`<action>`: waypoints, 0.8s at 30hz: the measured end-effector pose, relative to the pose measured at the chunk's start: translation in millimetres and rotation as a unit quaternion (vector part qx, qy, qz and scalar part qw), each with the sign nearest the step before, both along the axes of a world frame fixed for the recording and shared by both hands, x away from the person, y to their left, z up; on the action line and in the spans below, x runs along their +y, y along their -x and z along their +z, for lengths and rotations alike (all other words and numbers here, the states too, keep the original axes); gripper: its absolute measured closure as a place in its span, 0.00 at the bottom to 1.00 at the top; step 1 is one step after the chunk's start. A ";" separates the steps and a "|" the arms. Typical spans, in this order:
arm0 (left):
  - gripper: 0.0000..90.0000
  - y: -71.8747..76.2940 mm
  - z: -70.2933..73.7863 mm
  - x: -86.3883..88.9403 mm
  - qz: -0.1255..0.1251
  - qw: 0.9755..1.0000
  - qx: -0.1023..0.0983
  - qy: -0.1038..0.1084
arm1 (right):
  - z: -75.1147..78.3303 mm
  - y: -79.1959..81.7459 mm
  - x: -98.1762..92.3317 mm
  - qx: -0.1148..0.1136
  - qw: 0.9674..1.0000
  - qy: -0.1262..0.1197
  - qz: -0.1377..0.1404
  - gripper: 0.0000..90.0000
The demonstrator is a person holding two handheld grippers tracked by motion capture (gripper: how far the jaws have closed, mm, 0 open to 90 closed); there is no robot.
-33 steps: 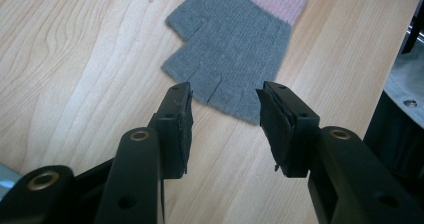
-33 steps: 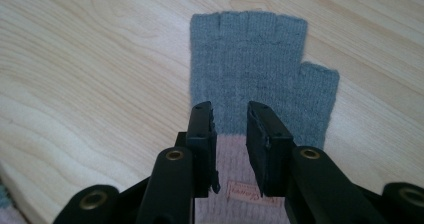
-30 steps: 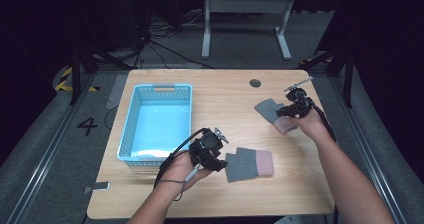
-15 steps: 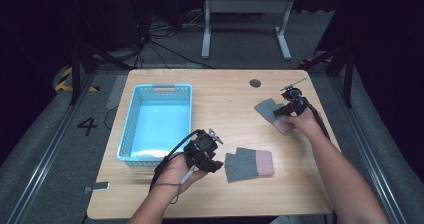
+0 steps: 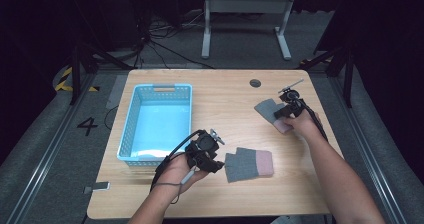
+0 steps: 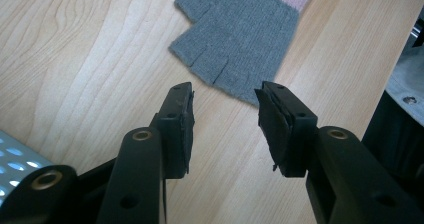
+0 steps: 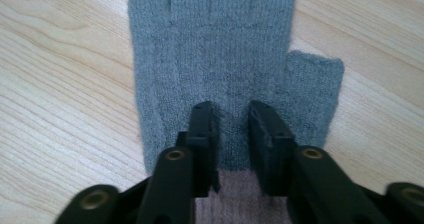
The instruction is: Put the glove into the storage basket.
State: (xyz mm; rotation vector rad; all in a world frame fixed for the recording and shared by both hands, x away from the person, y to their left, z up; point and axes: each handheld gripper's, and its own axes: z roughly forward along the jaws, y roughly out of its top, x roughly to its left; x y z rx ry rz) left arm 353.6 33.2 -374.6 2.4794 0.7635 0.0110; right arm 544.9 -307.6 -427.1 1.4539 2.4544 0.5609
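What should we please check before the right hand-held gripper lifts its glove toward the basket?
1. Right hand-held gripper over far glove, jaws astride a fold near the cuff, just closing: ok.
2. Firm pinch on the knit: cannot tell.
3. Left hand-held gripper open, short of near glove: ok.
4. Basket empty: ok.
5. Path across the table clear: ok.

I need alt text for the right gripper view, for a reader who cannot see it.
A grey fingerless glove with a pink cuff lies flat on a light wooden table, fingers pointing away. The right claw, two black jaws rising from below, sits over the glove near the cuff, with a narrow gap between them.
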 end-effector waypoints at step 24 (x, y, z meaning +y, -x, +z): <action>0.64 -5.8 0.3 -6.3 -0.014 1.000 0.001 -0.001 | 35.8 17.9 -8.0 -0.020 1.000 -0.009 0.020 0.96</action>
